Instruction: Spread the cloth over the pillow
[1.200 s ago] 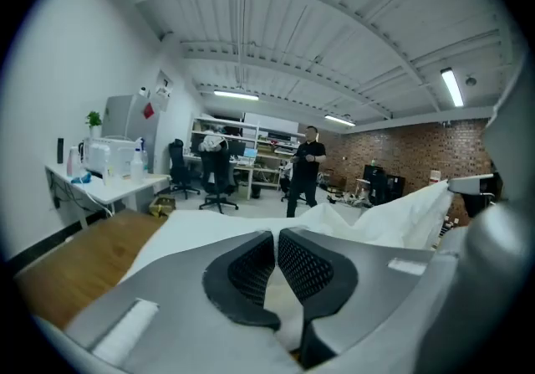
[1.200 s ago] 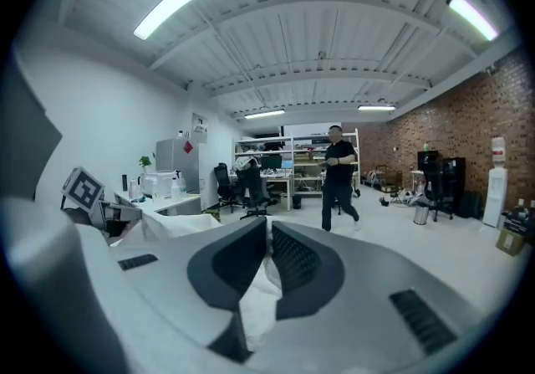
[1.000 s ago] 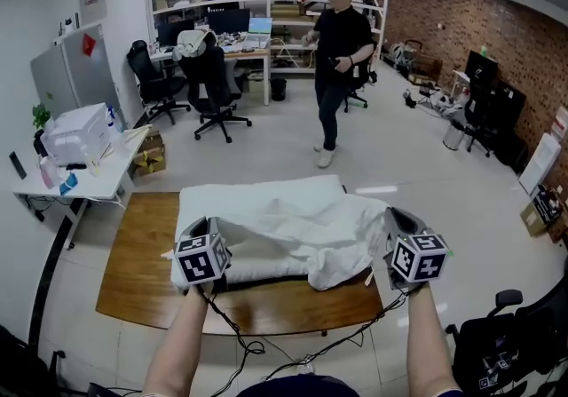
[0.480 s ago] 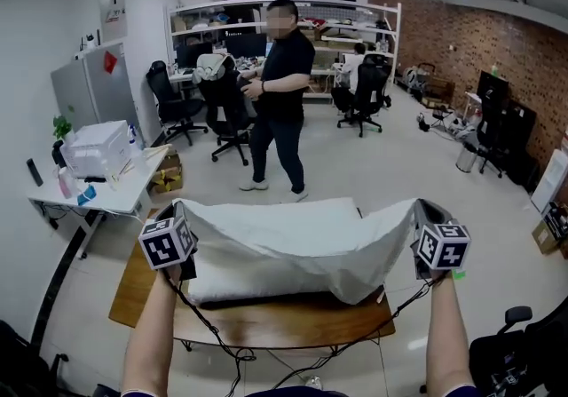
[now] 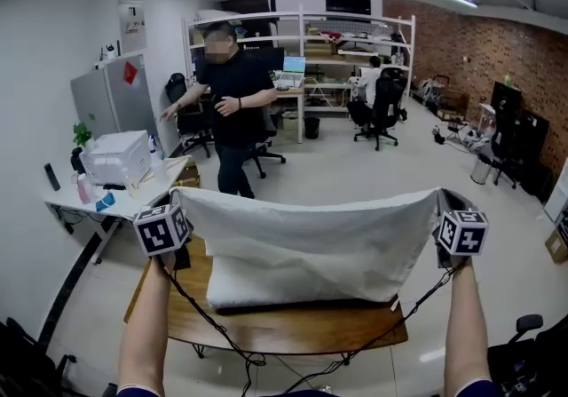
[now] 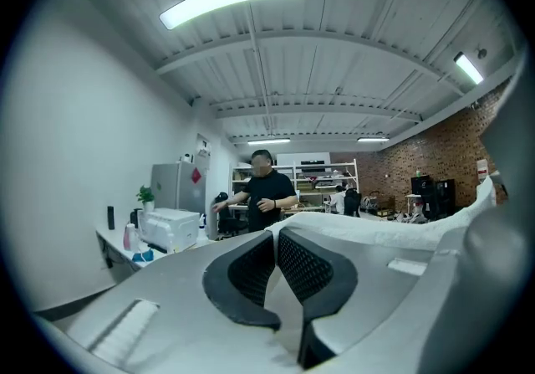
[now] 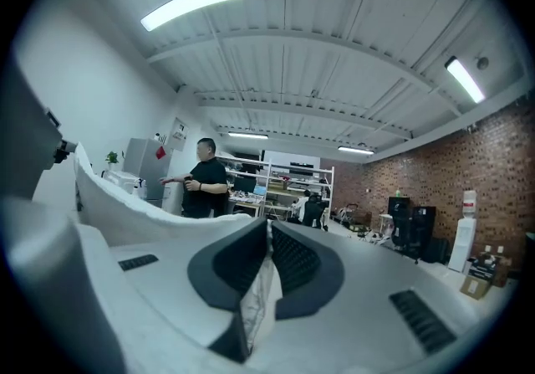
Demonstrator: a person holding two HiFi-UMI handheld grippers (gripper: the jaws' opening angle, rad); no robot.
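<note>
Left claw (image 6: 274, 234) and right claw (image 7: 267, 228) each clamp a top corner of the cloth (image 5: 319, 231), which hangs between them, long axis side to side. Pillow (image 5: 232, 284) lies below and just beyond both claws on the desk (image 5: 293, 333), about equally near each.

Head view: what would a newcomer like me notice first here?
A white cloth is stretched like a banner between the left gripper and the right gripper, each shut on a top corner. Below it lies a white pillow on a wooden table, and a person in black stands behind, at upper left.
</note>
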